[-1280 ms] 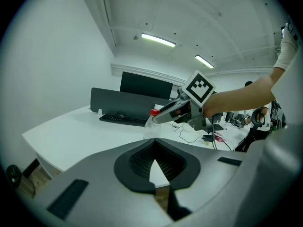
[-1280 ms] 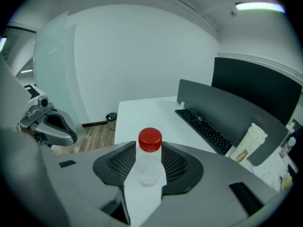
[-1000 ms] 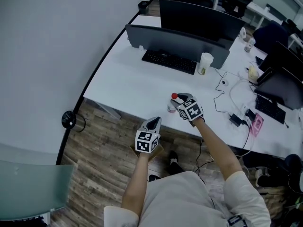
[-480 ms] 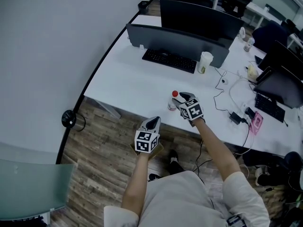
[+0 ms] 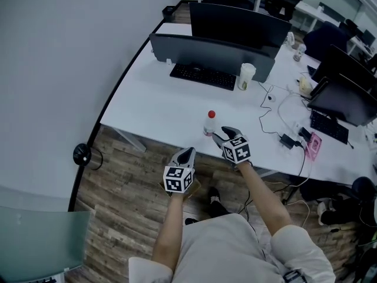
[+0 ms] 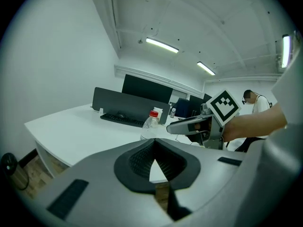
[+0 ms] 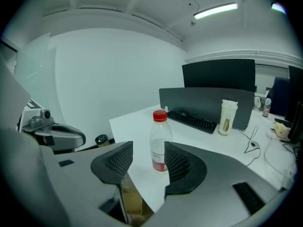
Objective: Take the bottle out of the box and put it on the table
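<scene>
Moved: the right gripper [image 5: 221,134] is back from the bottle [image 5: 210,123], which stood between its jaws a second ago; the jaws are wider now and the bottle stands free
Bottle: upright on the table [image 5: 147,108], near the front edge; clear, with a red cap and a red label
Right gripper: jaws spread wide with nothing between the pads; the bottle is just ahead of the tips and untouched
Left gripper [image 5: 184,155]: jaws pressed together at the tips, nothing pinched; held off the table's front edge, above the wood floor [image 5: 123,181]
Box [image 5: 196,187]: brown, just under the left gripper, mostly hidden by it
Behind the bottle: a keyboard [image 5: 203,75] and a pale cup [image 5: 245,76] stand in front of a dark screen [image 5: 206,49], all well apart from the bottle
Right of the bottle: cables [image 5: 283,119] lie across the table
</scene>
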